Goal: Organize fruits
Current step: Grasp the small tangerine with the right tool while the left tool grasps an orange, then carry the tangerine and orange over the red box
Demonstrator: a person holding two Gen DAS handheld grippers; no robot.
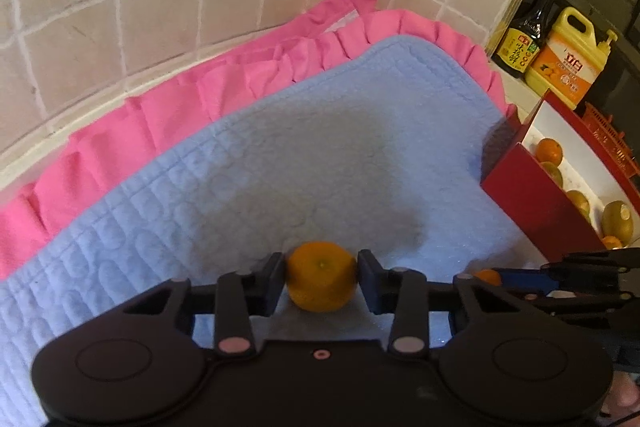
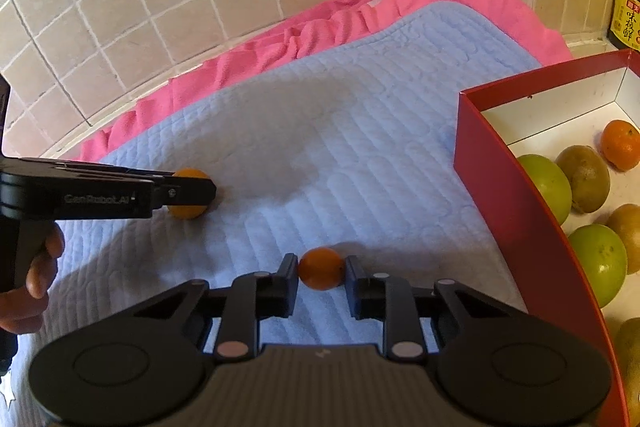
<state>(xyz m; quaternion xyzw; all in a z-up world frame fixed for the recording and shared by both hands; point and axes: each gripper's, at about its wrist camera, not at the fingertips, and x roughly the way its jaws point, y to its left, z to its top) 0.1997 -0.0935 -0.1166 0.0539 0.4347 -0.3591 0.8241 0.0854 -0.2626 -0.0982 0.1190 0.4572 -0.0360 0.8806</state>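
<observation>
Grippers each gripped one fruit on the blue mat (image 2: pixel 320 155): the left gripper (image 1: pixel 322 277) was clamped on a larger orange (image 1: pixel 321 275), the right gripper (image 2: pixel 322 273) on a small tangerine (image 2: pixel 321 268), both fruit resting on the mat. Beyond, at the mat's right edge, the red box (image 2: pixel 520 203) already held oranges, green fruit and kiwis; these two remained to go in

Orange mandarins (image 1: pixel 321 275) on a quilted pale-blue mat (image 1: pixel 280 155), pink ruffled cloth (image 1: pixel 160 115), red box (image 2: pixel 520 187).
</observation>
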